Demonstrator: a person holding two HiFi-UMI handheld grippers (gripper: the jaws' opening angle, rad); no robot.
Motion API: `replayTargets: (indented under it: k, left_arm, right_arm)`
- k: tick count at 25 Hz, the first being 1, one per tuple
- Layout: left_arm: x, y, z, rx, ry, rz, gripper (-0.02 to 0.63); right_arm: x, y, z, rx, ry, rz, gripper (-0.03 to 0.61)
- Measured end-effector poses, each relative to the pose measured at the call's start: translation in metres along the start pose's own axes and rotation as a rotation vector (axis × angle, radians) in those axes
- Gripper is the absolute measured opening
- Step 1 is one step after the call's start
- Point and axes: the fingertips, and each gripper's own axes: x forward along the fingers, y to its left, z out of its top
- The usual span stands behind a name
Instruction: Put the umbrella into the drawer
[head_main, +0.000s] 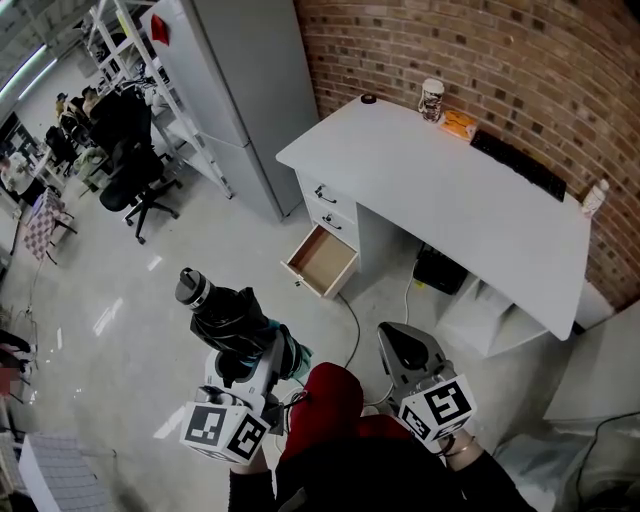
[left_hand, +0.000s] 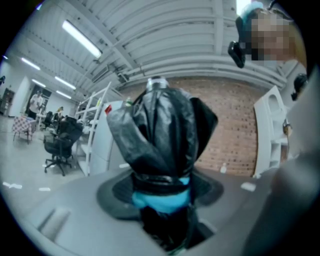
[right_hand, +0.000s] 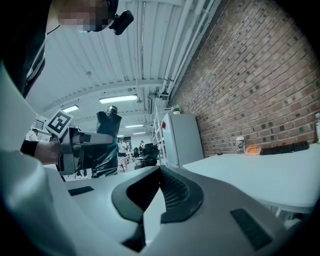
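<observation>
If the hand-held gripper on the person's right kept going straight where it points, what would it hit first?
Nothing close, it seems. The right hand-held gripper aims past the white desk toward the tall grey cabinet farther off. Depth is unclear, so it might clip the desk corner.

Jaws grip the folded black umbrella (left_hand: 161, 134).
</observation>
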Motion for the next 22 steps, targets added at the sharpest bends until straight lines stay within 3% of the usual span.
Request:
replayTargets:
  k: [13,22]
  left_arm:
    - [0.054,0.010,-0.007,-0.009,0.027,-0.042,0.249]
    - [0.102,0.073,-0.025,-0.063,0.078,-0.038,0.249]
  right_arm:
    - [0.031,-0.029,-0.002,0.013,0.019,-0.021,0.002]
    - [0.103,-0.037,-0.018,0.014,0.077,-0.014,0.002]
